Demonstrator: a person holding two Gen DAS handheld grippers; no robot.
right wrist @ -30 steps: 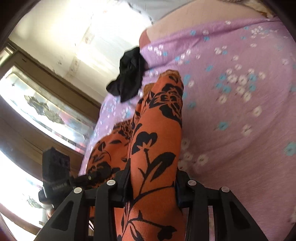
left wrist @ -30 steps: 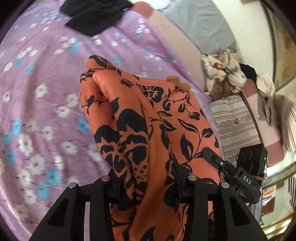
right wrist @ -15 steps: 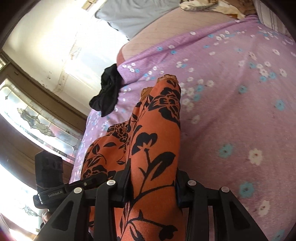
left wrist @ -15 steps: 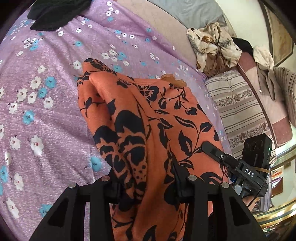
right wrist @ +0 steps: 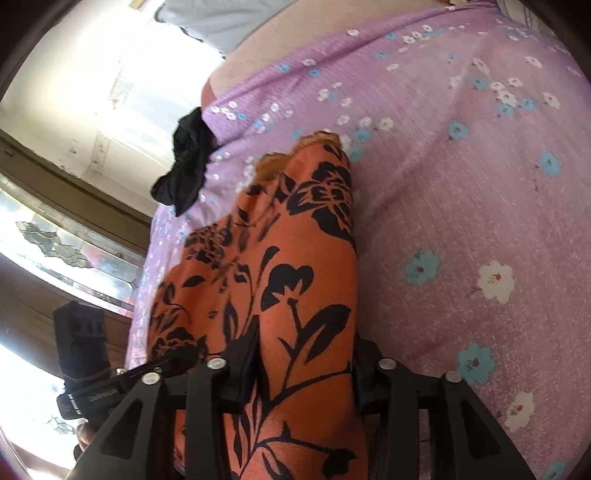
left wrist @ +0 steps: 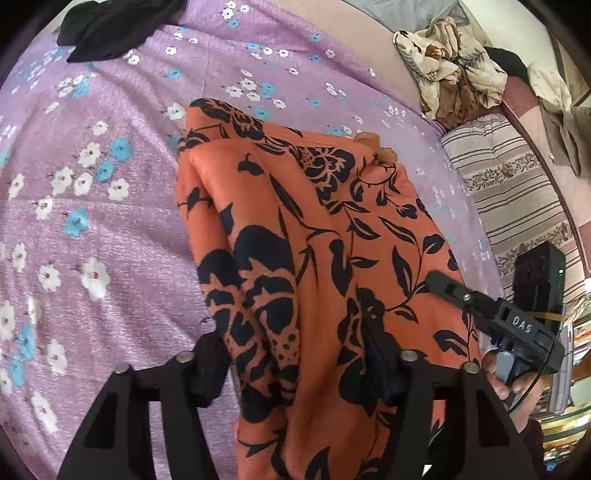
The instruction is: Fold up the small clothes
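Observation:
An orange garment with a black flower print point(left wrist: 295, 229) lies stretched over the purple flowered bedspread point(left wrist: 92, 221). My left gripper point(left wrist: 299, 362) is shut on its near edge, cloth bunched between the fingers. My right gripper point(right wrist: 303, 365) is shut on the garment point(right wrist: 295, 266) at its other near corner. The right gripper also shows in the left wrist view point(left wrist: 517, 321) at the right, and the left gripper shows in the right wrist view point(right wrist: 96, 373) at the lower left. The garment's far end rests on the bedspread point(right wrist: 461, 184).
A black garment point(left wrist: 107, 29) lies at the far end of the bed, also in the right wrist view point(right wrist: 184, 173). A crumpled cream and brown cloth point(left wrist: 450, 70) and a striped cushion point(left wrist: 513, 195) lie to the right. A window point(right wrist: 66, 251) is beside the bed.
Both grippers have come lower and nearer the bedspread with the orange garment held; the garment's far end now lies flatter on the bed. Both stay shut.

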